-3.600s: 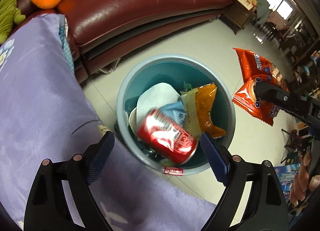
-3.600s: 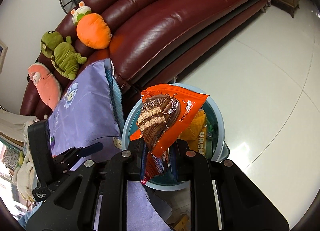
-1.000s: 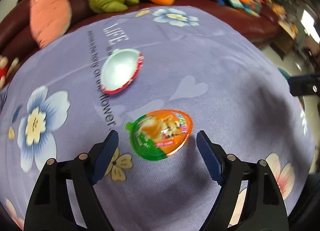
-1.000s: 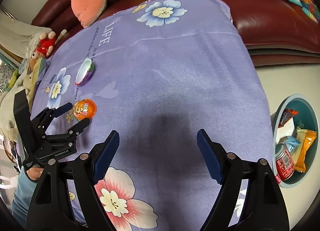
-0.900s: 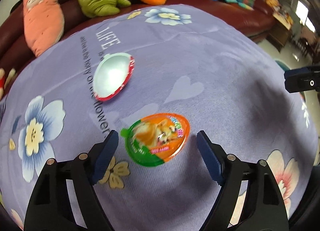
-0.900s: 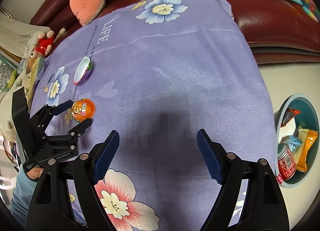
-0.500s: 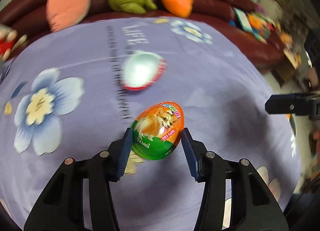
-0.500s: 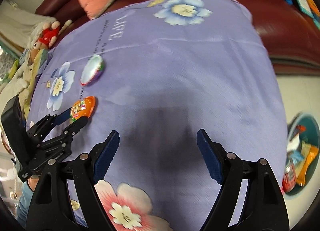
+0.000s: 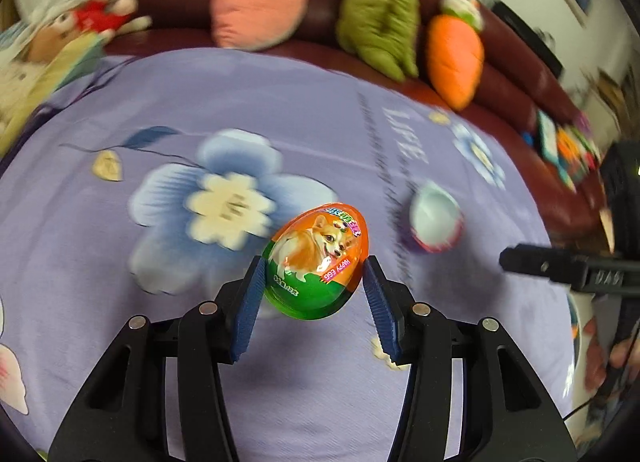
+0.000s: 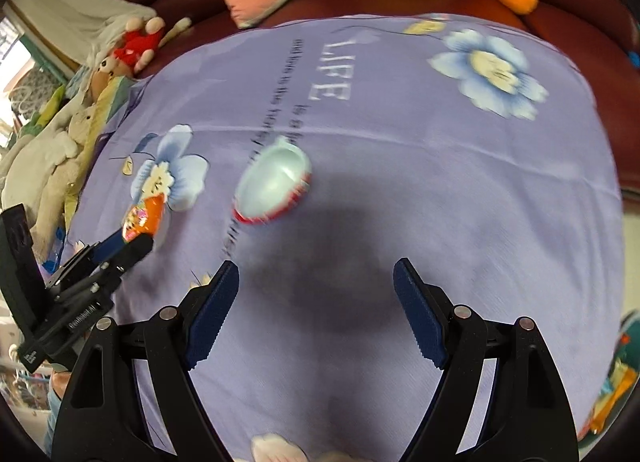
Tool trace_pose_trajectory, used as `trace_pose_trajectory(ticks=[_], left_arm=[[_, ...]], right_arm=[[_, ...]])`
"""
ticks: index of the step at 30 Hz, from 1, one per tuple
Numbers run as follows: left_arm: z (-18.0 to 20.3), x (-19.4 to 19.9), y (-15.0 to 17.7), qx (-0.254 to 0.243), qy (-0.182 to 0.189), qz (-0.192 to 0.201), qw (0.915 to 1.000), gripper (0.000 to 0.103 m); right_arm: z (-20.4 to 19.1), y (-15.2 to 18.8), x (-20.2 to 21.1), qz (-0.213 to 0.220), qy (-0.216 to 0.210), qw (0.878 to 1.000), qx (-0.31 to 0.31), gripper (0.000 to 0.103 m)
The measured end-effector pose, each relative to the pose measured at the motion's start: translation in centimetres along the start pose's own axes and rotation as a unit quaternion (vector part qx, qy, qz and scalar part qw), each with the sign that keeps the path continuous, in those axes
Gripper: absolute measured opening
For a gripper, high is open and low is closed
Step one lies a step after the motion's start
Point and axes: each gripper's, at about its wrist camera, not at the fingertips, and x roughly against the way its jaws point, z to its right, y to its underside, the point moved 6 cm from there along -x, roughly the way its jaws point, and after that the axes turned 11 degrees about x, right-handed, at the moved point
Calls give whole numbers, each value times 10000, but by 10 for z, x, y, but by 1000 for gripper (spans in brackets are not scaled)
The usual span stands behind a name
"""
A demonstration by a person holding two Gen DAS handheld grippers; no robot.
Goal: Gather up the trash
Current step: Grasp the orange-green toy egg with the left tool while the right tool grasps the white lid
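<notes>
Egg (image 9: 316, 262), an orange and green toy capsule with a dog print, sits pinched between the blue pads of the left tongs (image 9: 314, 294), lifted clear of the purple cloth (image 9: 120, 302) near its left edge. To its right, toward the cloth's middle, a white half shell (image 10: 274, 189) lies hollow side up. The right tongs (image 10: 316, 310) hover spread and empty just short of it. Judged from here, the left should hold its squeeze on the smooth egg and carry it level. The right should straddle the shell's rim before closing, since a glancing touch could skid it. The left view alone shows the egg's print. The right view alone shows the shell's hollow and a sliver of bin (image 10: 626, 338) beyond the cloth's right edge.
</notes>
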Motion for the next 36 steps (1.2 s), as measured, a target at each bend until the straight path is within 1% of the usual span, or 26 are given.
trace_pose_trajectory(ticks=[2, 6, 10, 12, 13, 14, 15, 16, 20, 24, 30, 36], left_arm=[[-12, -1, -7, 218, -26, 27, 9998, 51], [-23, -5, -13, 428, -106, 21, 9990, 51], [-29, -8, -11, 456, -160, -20, 9988, 51], [-30, -8, -9, 446, -173, -42, 9988, 51], [-28, -9, -9, 431, -181, -51, 9989, 51], [-27, -10, -8, 415, -183, -50, 9990, 51], [-26, -10, -8, 405, -179, -50, 9990, 51], [-23, -11, -6, 392, -154, -62, 9991, 51], [-10, -12, -1, 302, -63, -89, 9995, 51], [13, -12, 8, 120, 64, -144, 9998, 51], [66, -8, 32, -281, 276, -252, 9989, 51], [122, -3, 61, -765, 482, -350, 9953, 51]], right_arm=[[-7, -12, -13, -8, -56, 10000, -12, 76], [-17, -32, -40, -55, -87, 9999, -71, 76], [-22, -44, -58, -61, -7, 10000, -59, 76], [-20, -44, -64, -73, 56, 10000, -28, 75], [-19, -44, -67, -83, 108, 9999, -19, 69], [-17, -43, -65, -1, 239, 9997, 29, 62], [-16, -43, -64, 39, 251, 9997, 51, 57], [-14, -41, -63, 39, 194, 9998, 25, 56], [-2, -32, -47, 168, 177, 9997, -60, 56], [10, -17, -22, 291, 160, 9993, -164, 56], [37, 17, 23, 490, 203, 9979, -367, 56], [68, 60, 72, 752, 257, 9949, -627, 57]])
